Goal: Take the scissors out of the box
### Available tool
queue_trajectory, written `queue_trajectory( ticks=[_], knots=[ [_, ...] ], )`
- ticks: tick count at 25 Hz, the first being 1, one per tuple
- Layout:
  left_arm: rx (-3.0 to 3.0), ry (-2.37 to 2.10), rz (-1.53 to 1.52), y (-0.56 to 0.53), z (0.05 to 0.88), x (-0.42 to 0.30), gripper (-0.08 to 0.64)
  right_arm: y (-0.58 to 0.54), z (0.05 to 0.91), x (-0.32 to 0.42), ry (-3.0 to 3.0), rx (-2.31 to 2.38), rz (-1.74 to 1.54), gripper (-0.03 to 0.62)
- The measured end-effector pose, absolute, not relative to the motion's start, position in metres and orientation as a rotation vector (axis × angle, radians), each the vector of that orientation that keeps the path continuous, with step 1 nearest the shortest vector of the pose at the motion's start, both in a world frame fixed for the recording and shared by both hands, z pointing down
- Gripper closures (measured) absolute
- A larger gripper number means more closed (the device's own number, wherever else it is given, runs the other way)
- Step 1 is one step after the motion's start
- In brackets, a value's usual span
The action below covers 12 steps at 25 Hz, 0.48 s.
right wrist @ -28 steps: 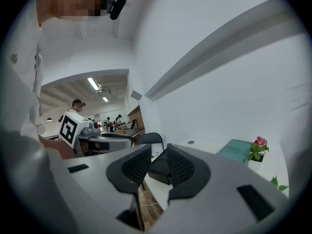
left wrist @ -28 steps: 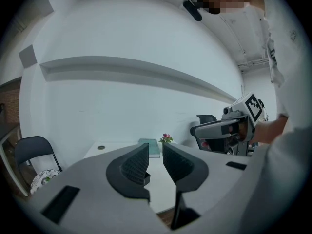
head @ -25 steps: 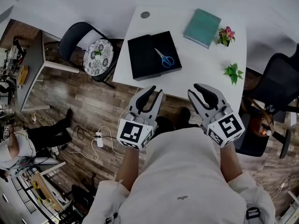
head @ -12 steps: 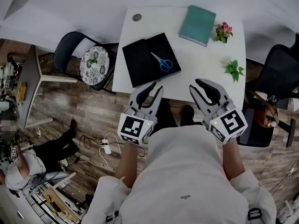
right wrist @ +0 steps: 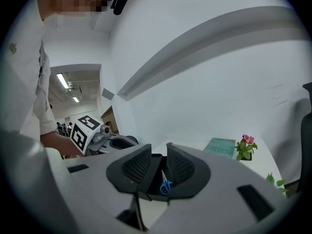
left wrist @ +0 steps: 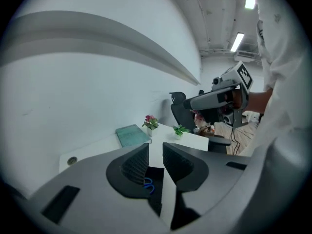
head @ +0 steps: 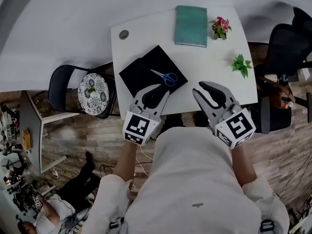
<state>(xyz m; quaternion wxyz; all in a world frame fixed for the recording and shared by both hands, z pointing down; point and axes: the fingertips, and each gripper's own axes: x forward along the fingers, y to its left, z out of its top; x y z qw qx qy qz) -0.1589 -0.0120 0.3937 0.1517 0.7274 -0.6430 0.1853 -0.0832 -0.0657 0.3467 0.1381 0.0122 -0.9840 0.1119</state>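
The scissors (head: 166,76) lie in the open black box (head: 137,75) on the table (head: 209,65). The left gripper (head: 156,89) hovers at the box's near edge and the right gripper (head: 197,88) beside the box, both with jaws apart and empty, apparently lined up to reach in.

Matt box (head: 135,77) — table (head: 209,65) (smooth)

The light is bright and even, with soft shadows. Ceiling lamps (left wrist: 238,41) glare in both gripper views, whose edges bend strongly inside a dark round frame.
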Motion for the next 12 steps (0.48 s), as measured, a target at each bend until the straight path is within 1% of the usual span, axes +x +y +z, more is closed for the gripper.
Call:
queue_trajectory(
  ticks=[12],
  knots=[
    [2.335, -1.441, 0.734, -0.038, 0.437, -0.187, 0.463, -0.076, 0.367, -0.110, -2.770, 0.319, 0.365, 0.497]
  ],
)
